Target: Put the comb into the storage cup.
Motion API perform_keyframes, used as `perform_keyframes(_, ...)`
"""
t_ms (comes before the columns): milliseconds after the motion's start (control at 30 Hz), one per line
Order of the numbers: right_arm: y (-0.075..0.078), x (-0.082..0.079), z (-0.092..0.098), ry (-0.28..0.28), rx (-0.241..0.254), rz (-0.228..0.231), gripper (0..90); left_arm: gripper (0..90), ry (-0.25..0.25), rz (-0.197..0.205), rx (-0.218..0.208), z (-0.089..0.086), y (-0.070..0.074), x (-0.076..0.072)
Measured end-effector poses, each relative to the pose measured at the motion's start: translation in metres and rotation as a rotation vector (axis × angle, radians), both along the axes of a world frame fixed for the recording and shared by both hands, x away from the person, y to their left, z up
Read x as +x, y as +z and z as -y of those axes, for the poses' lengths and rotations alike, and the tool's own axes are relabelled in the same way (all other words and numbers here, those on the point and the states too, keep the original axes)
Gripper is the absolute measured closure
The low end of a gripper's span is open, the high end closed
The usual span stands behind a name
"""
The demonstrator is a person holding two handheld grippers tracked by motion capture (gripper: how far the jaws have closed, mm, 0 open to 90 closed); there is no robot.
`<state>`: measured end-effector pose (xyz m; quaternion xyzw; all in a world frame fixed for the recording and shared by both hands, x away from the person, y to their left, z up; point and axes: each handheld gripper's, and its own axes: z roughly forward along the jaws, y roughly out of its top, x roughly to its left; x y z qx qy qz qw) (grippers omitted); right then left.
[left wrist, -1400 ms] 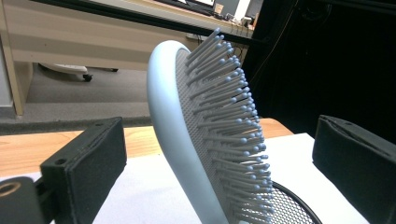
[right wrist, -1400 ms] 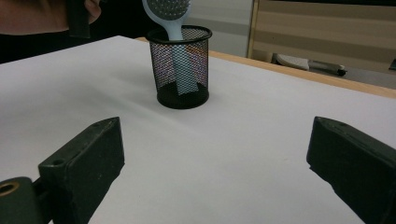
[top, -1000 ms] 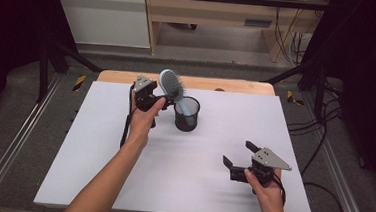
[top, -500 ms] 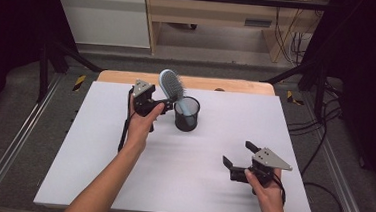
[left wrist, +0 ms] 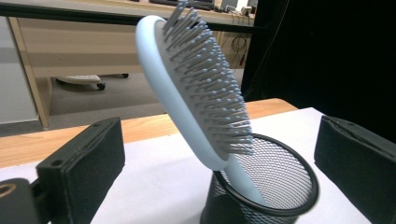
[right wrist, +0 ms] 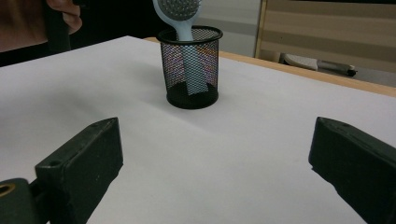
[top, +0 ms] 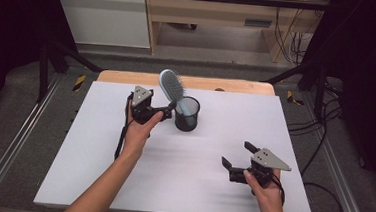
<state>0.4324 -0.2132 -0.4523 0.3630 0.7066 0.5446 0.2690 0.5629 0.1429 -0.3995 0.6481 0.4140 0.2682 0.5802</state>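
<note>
A light blue hairbrush stands handle-down in a black mesh cup at the back middle of the white table, leaning left with its bristles to the right. My left gripper sits just left of the cup, open. In the left gripper view its jaws stand wide on either side of the hairbrush and cup without touching them. My right gripper rests open near the front right, holding nothing. In the right gripper view the cup and hairbrush are well ahead of it.
A wooden strip runs along the table's far edge. Beyond it is a wooden bench and grey floor. Metal rails flank the table, and cables lie to the right. The person's left hand appears at top left of the right gripper view.
My left gripper has drawn back slightly toward the person, away from the hairbrush. The hairbrush, the cup and my right gripper have stayed put.
</note>
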Motion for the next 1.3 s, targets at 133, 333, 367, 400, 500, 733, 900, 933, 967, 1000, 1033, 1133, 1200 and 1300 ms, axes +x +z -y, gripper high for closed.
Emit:
perform_keyframes(133, 0.000, 0.000, -0.001, 0.004, 0.001, -0.003, 3.3, 1.7, -0.007, -0.001, -0.018, -0.001, 0.002, -0.005)
perform_keyframes(333, 0.000, 0.000, -0.002, 0.003, 0.004, -0.004, 3.3, 1.8, -0.011, -0.006, 0.013, -0.003, 0.000, -0.015)
perform_keyframes(367, 0.000, 0.001, -0.002, 0.002, 0.004, -0.003, 3.3, 1.8, -0.009, -0.007, 0.015, -0.004, 0.000, -0.016)
perform_keyframes(400, 0.000, 0.001, -0.002, 0.002, 0.004, -0.002, 3.3, 1.9, -0.009, -0.006, 0.016, -0.005, -0.001, -0.018)
perform_keyframes(500, 0.000, 0.001, -0.002, 0.000, 0.004, 0.000, 3.3, 1.9, -0.018, -0.006, 0.018, -0.007, -0.001, -0.023)
perform_keyframes(733, 0.000, 0.001, -0.004, 0.001, -0.003, -0.001, 3.3, 1.7, -0.037, 0.010, 0.012, -0.015, 0.003, -0.031)
perform_keyframes(900, 0.000, -0.001, -0.002, -0.007, -0.008, 0.002, 3.2, 1.7, -0.052, 0.030, 0.017, -0.020, 0.010, -0.039)
perform_keyframes(933, 0.000, -0.001, -0.001, -0.007, -0.006, 0.003, 3.2, 1.7, -0.056, 0.036, 0.026, -0.022, 0.012, -0.041)
perform_keyframes(967, 0.001, -0.002, -0.001, -0.008, -0.009, 0.005, 3.2, 1.7, -0.058, 0.041, 0.037, -0.023, 0.014, -0.043)
perform_keyframes(1000, 0.000, -0.002, -0.001, -0.007, -0.011, 0.002, 3.1, 1.7, -0.061, 0.045, 0.059, -0.026, 0.016, -0.046)
perform_keyframes(1033, 0.000, -0.002, -0.001, -0.001, -0.016, -0.006, 3.0, 1.7, -0.061, 0.047, 0.070, -0.027, 0.018, -0.047)
perform_keyframes(1133, 0.000, -0.003, -0.001, 0.005, -0.032, -0.006, 2.9, 1.7, -0.060, 0.055, 0.090, -0.038, 0.025, -0.054)
perform_keyframes(1200, 0.000, -0.004, -0.001, 0.008, -0.037, -0.007, 2.9, 1.7, -0.058, 0.051, 0.091, -0.045, 0.029, -0.059)
perform_keyframes(1300, 0.000, -0.005, 0.000, 0.009, -0.041, -0.009, 3.5, 1.8, -0.060, 0.053, 0.085, -0.059, 0.036, -0.067)
